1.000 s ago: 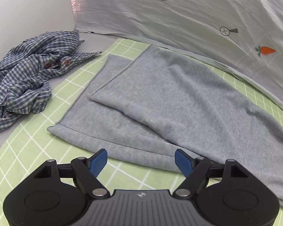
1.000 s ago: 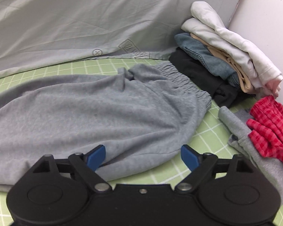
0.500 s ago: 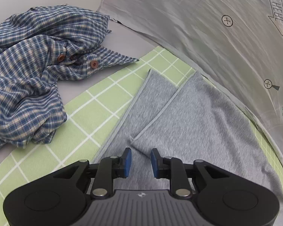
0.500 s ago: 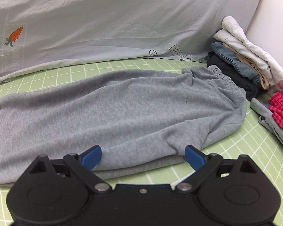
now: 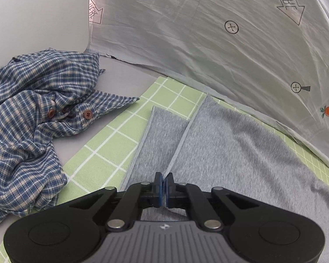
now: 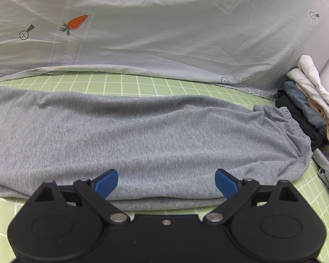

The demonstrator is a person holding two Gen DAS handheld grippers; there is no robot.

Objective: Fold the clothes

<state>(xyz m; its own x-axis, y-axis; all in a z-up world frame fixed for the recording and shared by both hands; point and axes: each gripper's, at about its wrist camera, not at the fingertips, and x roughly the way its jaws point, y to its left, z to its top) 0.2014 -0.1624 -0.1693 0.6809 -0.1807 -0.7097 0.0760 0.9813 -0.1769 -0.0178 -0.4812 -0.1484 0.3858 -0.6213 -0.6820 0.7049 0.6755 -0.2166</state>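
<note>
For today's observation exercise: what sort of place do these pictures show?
Probably a clothes-folding work table: grey sweatpants spread on a green gridded mat, a folded stack at one end, a rumpled plaid shirt waiting.

text: "HERE" in arrow | on: pale printed sheet

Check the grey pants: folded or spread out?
Partly folded. The grey pants lie lengthwise on the green mat, one leg on the other: two hems offset, layered edge nearest the camera.
</note>
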